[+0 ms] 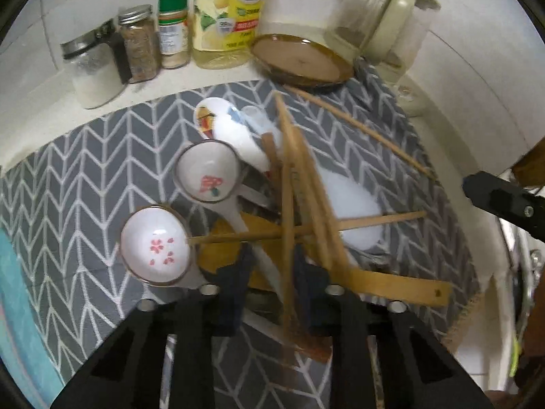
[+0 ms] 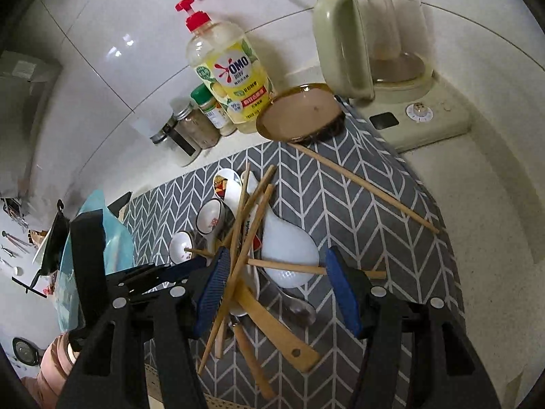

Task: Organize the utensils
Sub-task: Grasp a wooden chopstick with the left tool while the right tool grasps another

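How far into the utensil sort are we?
Barely started. Nothing looks sorted: ceramic spoons, chopsticks, the wooden spatula and the white rice paddle lie jumbled on the grey mat; one chopstick lies apart. In hand: left tongs are low over the pile, astride chopsticks; grip unclear through blur. Right tongs hover open. Left: everything.

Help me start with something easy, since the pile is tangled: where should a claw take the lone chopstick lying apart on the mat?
Grip the lone chopstick near its middle, from above, claw fingers across its length. It lies flat on the chevron mat, clear of the pile; one end reaches the brown dish.
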{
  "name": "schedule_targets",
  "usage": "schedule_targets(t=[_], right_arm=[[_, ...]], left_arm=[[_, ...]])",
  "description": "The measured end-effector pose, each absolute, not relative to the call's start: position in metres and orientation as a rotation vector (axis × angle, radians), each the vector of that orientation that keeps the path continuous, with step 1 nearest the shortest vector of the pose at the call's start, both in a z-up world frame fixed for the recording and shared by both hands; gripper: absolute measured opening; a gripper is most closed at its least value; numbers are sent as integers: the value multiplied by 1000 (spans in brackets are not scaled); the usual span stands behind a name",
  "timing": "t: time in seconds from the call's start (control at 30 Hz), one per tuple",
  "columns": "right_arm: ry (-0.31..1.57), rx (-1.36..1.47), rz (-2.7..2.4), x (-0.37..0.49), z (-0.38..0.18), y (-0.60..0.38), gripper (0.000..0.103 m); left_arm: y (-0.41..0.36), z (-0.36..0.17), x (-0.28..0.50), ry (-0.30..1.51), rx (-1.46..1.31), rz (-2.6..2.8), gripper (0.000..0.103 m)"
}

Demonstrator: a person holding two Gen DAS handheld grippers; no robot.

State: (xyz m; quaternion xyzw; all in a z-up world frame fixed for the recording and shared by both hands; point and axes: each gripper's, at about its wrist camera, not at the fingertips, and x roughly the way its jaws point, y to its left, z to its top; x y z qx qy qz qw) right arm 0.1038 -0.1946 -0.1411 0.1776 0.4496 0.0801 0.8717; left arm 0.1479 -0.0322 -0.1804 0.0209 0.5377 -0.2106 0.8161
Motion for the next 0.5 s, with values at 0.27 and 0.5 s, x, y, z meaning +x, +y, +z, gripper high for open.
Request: schedule_targets(t=[0.27,0.5], right_arm=[[1006,386,228,122,-171,-178,42],[1058,476,274,152,-205,-162,29]], left_arm=[[-2,-150,134,1124,-71,-418,6],[20,-125,117,1089,-80,-400,6]])
